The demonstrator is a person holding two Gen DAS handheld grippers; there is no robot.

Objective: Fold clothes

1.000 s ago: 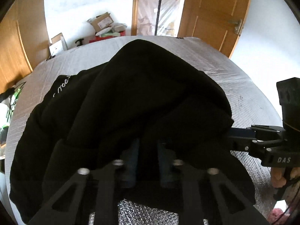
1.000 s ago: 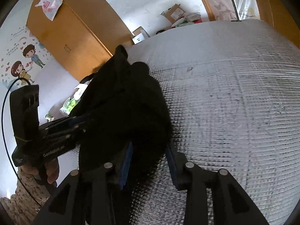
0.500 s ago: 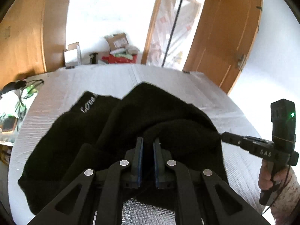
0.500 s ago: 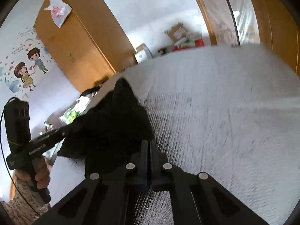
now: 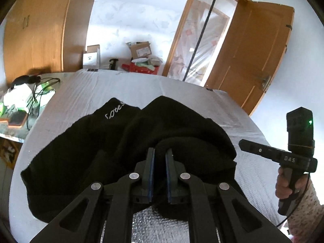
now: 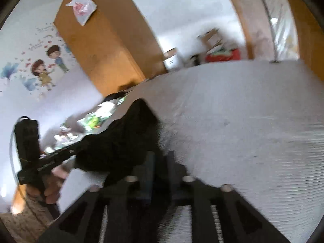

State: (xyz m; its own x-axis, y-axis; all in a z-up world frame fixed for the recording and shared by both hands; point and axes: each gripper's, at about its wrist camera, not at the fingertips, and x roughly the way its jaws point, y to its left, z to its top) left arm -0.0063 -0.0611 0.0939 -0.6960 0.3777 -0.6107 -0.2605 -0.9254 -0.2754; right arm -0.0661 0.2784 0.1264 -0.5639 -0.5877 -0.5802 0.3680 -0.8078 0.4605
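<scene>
White bed point(image 5: 129, 93); black garment point(image 5: 91, 141) off-center, right half bare.

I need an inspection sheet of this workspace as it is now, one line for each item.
Surface: grey quilted bed cover, wrinkled.
Job's things: black garment, bunched, white lettering near its far edge.
Clutter: cardboard boxes and red crate on floor beyond the bed.
Grippers: left gripper shut on black garment; right gripper blurred, seems to pinch the garment.
Cables: black wires on side table at left.
Surroundings: wooden wardrobe, open wooden door, cartoon wall stickers.
</scene>
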